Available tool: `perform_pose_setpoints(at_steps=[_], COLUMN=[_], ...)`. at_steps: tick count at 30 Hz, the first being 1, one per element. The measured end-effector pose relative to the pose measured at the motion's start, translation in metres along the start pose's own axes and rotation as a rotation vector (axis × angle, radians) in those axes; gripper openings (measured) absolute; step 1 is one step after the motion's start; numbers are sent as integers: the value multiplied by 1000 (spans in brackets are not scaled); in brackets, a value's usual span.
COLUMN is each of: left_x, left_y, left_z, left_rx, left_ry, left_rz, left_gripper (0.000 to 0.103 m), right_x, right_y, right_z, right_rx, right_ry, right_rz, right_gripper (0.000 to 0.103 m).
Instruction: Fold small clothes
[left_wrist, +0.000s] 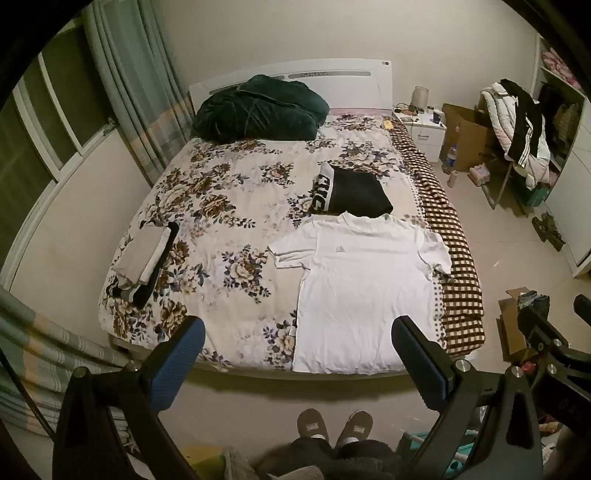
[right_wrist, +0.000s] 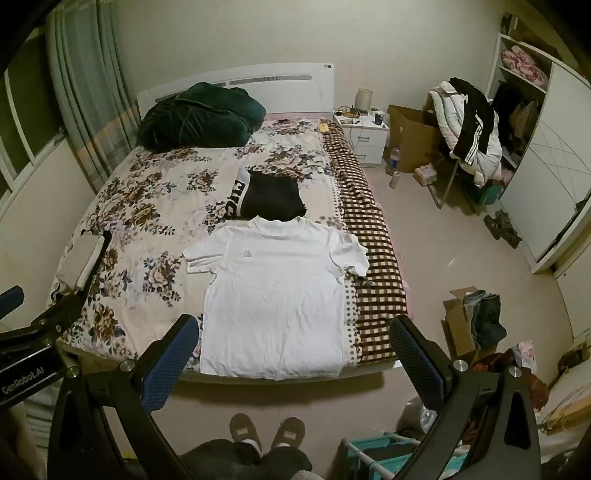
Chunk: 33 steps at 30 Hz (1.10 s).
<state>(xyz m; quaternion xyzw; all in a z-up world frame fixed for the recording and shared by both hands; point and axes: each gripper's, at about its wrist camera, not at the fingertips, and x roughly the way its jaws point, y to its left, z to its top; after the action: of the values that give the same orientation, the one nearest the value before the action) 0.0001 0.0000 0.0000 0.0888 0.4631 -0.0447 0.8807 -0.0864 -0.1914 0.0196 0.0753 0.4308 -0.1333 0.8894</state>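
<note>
A white T-shirt (left_wrist: 364, 291) lies spread flat, collar away from me, at the near right of the floral bed (left_wrist: 229, 206); it also shows in the right wrist view (right_wrist: 277, 299). A folded black garment with white lettering (left_wrist: 351, 192) lies just beyond its collar, also in the right wrist view (right_wrist: 271, 195). A stack of folded clothes (left_wrist: 146, 258) sits at the bed's left edge. My left gripper (left_wrist: 299, 354) is open and empty, held back above the foot of the bed. My right gripper (right_wrist: 293, 354) is open and empty at the same distance.
A dark green quilt (left_wrist: 258, 110) is heaped at the headboard. A checked blanket (left_wrist: 450, 251) hangs over the bed's right side. A nightstand (right_wrist: 364, 136), cardboard boxes (right_wrist: 410, 140), a clothes-laden chair (right_wrist: 469, 129) and a wardrobe (right_wrist: 554, 166) stand right. My slippered feet (right_wrist: 266, 432) are below.
</note>
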Motion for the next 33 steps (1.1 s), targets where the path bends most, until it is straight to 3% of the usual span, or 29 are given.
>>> perform_pose_setpoints(at_steps=[33], left_x=[-1], left_y=[2], left_z=[3], left_rx=[-7], left_ry=[-15], left_rz=[-11], left_gripper=[103], right_x=[-3], right_y=[2], right_z=[1], right_rx=[-10], right_ry=[-3], right_rz=[-14], right_gripper=[103])
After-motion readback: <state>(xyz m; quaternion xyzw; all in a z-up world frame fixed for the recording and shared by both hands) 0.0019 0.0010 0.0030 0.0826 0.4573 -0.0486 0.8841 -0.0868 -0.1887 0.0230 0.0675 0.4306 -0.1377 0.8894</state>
